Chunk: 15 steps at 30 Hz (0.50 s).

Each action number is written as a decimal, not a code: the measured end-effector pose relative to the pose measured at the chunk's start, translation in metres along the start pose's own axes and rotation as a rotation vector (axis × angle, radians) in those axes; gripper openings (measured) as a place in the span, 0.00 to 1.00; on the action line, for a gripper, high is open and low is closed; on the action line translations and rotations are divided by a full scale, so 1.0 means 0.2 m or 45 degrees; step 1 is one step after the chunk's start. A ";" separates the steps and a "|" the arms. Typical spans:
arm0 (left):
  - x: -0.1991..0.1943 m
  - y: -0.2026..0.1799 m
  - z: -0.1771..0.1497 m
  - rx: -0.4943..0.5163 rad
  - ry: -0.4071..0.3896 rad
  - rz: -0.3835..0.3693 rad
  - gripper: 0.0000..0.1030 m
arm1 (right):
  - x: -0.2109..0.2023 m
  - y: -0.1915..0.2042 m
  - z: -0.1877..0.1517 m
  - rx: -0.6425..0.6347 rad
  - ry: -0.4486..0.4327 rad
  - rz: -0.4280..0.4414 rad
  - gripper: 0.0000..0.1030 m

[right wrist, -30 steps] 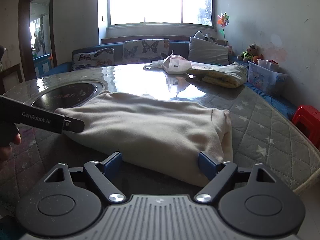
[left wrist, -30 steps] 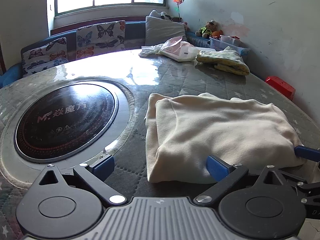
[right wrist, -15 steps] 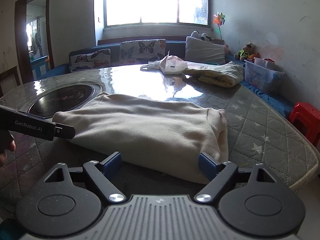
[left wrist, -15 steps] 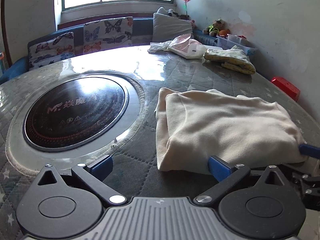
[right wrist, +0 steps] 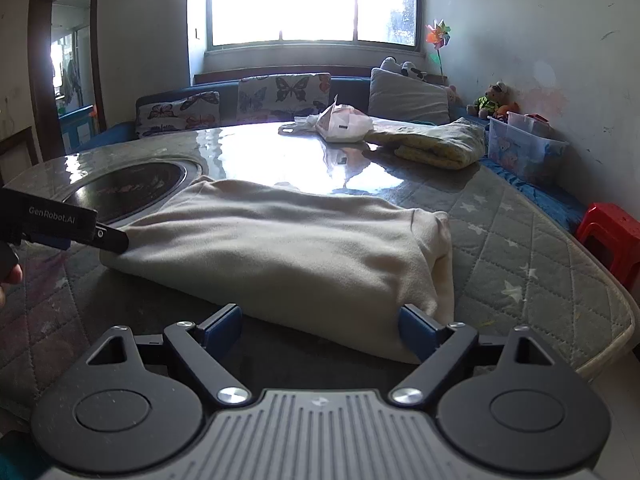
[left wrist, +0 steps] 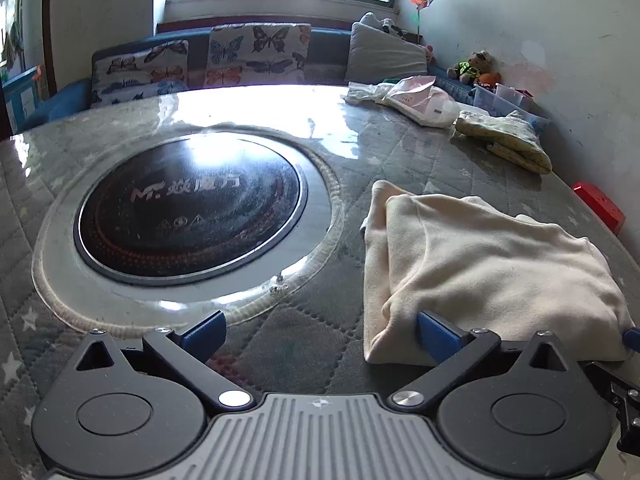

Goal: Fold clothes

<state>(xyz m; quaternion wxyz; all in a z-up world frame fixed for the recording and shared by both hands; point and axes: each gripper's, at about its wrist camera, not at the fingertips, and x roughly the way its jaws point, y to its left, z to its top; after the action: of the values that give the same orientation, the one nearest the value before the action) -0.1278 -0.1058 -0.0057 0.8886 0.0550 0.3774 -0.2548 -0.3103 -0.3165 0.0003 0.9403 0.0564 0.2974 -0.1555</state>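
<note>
Both grippers, left gripper (left wrist: 318,330) & right gripper (right wrist: 320,322), unclenched, right's jaws opening wider off the cream garment (right wrist: 288,248), left pulled back sideways, so fold prob. done.

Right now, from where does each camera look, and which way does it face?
Left wrist: sits on the left gripper, low at the table's near edge, facing the black hob and window; its own open fingers show.
Right wrist: sits on the right gripper, facing the window over the cream garment; its opening fingers grip nothing; the left gripper shows.
Shared: garment, hob, yellow cloth.
</note>
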 end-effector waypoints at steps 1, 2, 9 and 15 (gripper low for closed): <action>-0.01 -0.02 0.00 0.013 -0.009 0.003 1.00 | -0.01 0.00 0.01 0.006 -0.003 0.001 0.90; -0.03 -0.03 0.01 0.017 -0.014 -0.006 1.00 | -0.01 0.00 0.01 0.006 -0.007 -0.001 0.91; -0.07 -0.11 -0.01 0.063 -0.006 -0.055 1.00 | -0.04 0.00 0.02 0.023 -0.021 -0.002 0.98; -0.06 -0.16 -0.03 0.089 0.032 -0.078 1.00 | -0.04 0.01 0.02 0.031 -0.021 0.004 1.00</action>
<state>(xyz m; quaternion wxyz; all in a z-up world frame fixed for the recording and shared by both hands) -0.1551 -0.1271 0.0006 0.8732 0.0778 0.3807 -0.2941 -0.3147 -0.3124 0.0080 0.9422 0.0670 0.2876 -0.1583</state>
